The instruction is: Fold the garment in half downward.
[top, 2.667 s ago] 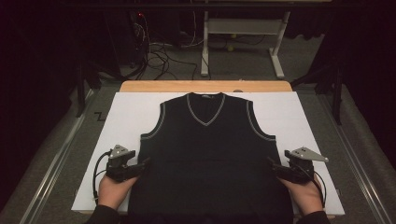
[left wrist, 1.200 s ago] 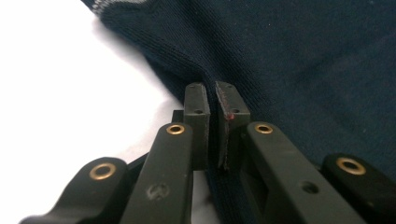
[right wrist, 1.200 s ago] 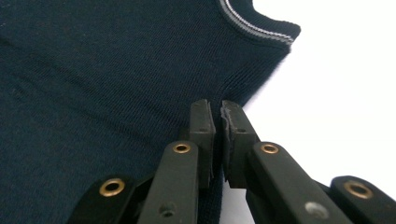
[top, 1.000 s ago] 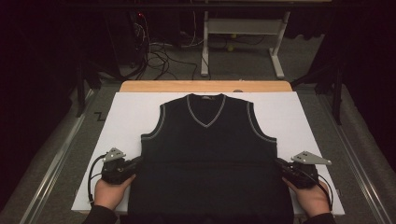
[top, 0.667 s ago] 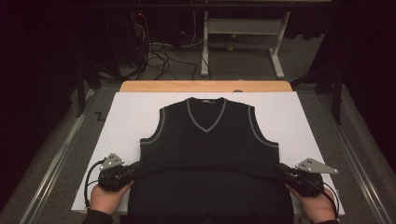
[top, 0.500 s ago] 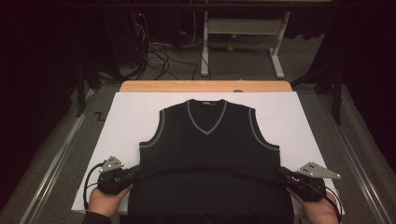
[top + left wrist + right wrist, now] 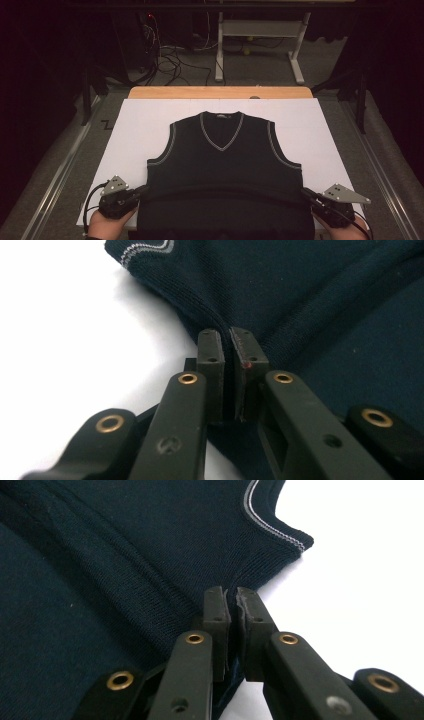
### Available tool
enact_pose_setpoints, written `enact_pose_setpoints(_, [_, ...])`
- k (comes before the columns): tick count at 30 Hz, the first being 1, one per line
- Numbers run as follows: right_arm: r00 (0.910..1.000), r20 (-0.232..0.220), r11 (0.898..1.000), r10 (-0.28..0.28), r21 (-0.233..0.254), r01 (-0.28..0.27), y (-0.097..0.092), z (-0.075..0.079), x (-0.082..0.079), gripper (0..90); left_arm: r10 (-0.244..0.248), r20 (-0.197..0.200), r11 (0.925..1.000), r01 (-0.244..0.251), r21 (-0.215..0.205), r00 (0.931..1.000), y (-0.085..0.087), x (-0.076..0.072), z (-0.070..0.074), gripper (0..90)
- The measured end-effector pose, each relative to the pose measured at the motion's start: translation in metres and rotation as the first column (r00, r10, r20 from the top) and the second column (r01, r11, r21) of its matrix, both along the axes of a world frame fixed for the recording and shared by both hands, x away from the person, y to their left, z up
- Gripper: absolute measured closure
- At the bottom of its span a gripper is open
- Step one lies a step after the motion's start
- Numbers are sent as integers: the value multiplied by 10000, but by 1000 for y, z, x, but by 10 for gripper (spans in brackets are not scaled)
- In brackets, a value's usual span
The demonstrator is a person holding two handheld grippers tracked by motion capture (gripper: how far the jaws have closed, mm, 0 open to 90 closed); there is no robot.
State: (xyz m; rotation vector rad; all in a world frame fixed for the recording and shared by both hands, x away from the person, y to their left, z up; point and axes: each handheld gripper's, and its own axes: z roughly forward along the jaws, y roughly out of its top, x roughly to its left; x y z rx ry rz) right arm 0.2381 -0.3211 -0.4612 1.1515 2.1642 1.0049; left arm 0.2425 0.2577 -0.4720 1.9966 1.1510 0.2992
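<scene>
A dark navy knitted sleeveless vest (image 7: 225, 170) with pale grey trim at the V-neck and at the armholes is laid flat on a white rectangular sheet (image 7: 140, 130), which covers most of a light wooden table (image 7: 220, 92). The long axis of the vest runs from the near edge of the table toward the far edge: the V-neck is pointed away from the person, and the hem is directed to the near edge, where it passes out of the high view. Across the lower part of the vest a raised fold is seen, stretched from one side edge to the other, between the two grippers.

The left gripper (image 7: 135, 192) is placed at the left side edge of the vest, below the armhole, and the right gripper (image 7: 307, 194) at the right side edge, at about the same height. Both are held by the hands that come in from the bottom.

The grip itself cannot be judged from the high view, because the jaws are small and dark there. It is shown by the gripper views. In the left gripper view the jaws of the left gripper (image 7: 231, 342) are closed narrowly on the knitted side edge of the vest (image 7: 310, 300), and the fabric is pulled into a ridge from this point. In the right gripper view the right gripper (image 7: 232, 600) is likewise clamped on the edge of the vest (image 7: 125, 555), just beside the trimmed armhole corner. The ribbed texture of the knit is visible in these two views.
</scene>
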Motion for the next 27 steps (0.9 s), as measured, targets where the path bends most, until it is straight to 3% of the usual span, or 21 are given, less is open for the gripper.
enact_pose_setpoints(13, [9999, -10, 9998, 149, -165, -149, -2, -1, -19, 852, -180, -270, 9998, 177, -99, 9995, 5, -15, -3, 796])
enact_pose_setpoints(27, [9998, -24, 9998, 191, -70, -191, -4, -3, -29, 832, -188, -260, 9994, 180, -308, 9995, 8, -16, -6, 758])
